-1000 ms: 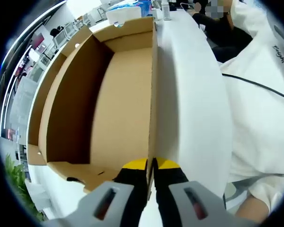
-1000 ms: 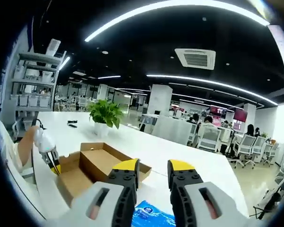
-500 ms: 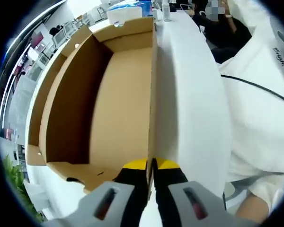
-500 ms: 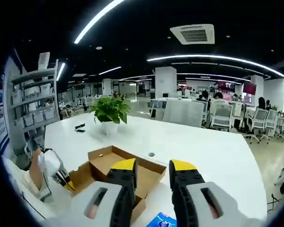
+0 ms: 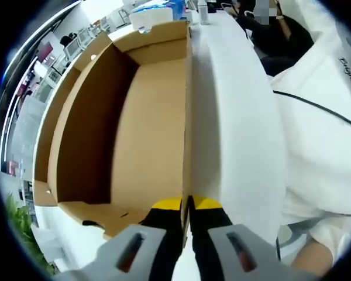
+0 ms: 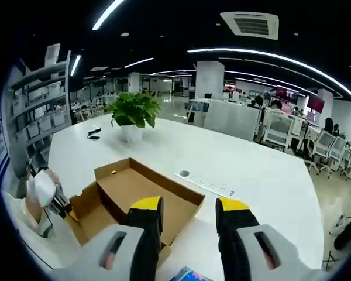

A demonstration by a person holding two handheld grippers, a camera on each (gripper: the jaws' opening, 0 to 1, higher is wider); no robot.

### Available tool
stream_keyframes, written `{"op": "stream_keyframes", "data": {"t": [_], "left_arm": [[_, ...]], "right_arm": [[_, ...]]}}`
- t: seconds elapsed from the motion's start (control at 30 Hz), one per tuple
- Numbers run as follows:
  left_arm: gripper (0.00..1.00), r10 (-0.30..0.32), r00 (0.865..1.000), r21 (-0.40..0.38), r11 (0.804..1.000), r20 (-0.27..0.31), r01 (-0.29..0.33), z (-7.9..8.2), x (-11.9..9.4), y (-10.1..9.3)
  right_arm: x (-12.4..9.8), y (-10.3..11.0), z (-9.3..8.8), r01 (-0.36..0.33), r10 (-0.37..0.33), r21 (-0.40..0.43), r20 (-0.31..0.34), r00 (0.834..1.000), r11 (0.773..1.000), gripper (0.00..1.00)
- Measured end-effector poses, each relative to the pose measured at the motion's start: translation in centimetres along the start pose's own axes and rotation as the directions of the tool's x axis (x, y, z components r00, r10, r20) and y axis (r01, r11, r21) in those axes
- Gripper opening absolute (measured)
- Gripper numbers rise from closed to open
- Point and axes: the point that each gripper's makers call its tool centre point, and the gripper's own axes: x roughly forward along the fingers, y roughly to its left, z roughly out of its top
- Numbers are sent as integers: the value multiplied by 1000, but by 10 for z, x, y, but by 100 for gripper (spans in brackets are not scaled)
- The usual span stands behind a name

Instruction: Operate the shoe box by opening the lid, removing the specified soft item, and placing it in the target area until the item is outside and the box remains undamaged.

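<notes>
The brown cardboard shoe box (image 5: pixel 146 117) lies open on the white table (image 5: pixel 234 129), and its inside is bare. My left gripper (image 5: pixel 187 205) is shut on the box's near side wall, one yellow tip on each face. In the right gripper view the same box (image 6: pixel 128 190) sits below and left of my right gripper (image 6: pixel 190 208), which hangs open above the table with nothing between its jaws. My left gripper (image 6: pixel 69 212) shows at the box's left end. A blue soft packet (image 6: pixel 184 275) lies just under the right jaws; the packet (image 5: pixel 164 7) also shows beyond the box's far end.
A potted plant (image 6: pixel 133 111) stands at the table's far side, with small dark objects (image 6: pixel 95 133) left of it. A socket strip (image 6: pixel 207 184) is set into the tabletop beyond the box. A person in white (image 5: pixel 327 117) with a black cable is right of the box.
The right gripper view has tipped downward and closer over the box; the blue packet sits lower in view, and the jaws stand slightly wider. The left gripper still holds the box wall.
</notes>
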Motion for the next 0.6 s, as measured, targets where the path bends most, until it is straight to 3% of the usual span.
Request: {"op": "stream_keyframes", "data": {"t": [0.07, 0.23, 0.43, 0.6], "left_arm": [[3, 2, 1000, 3, 1000, 0, -2, 0, 0, -1], [3, -8, 1000, 1, 1000, 4, 8, 1, 0, -1], [3, -3, 1000, 1, 1000, 4, 3, 0, 0, 0], [3, -4, 1000, -4, 1000, -2, 4, 0, 1, 1]], "right_arm": [[5, -3, -3, 0, 0, 36, -9, 1000, 999, 34], [20, -8, -7, 3, -1, 32, -44, 999, 999, 33], [36, -22, -3, 18, -15, 66, -47, 999, 998, 31], [52, -23, -12, 24, -16, 78, -99, 995, 997, 30]]}}
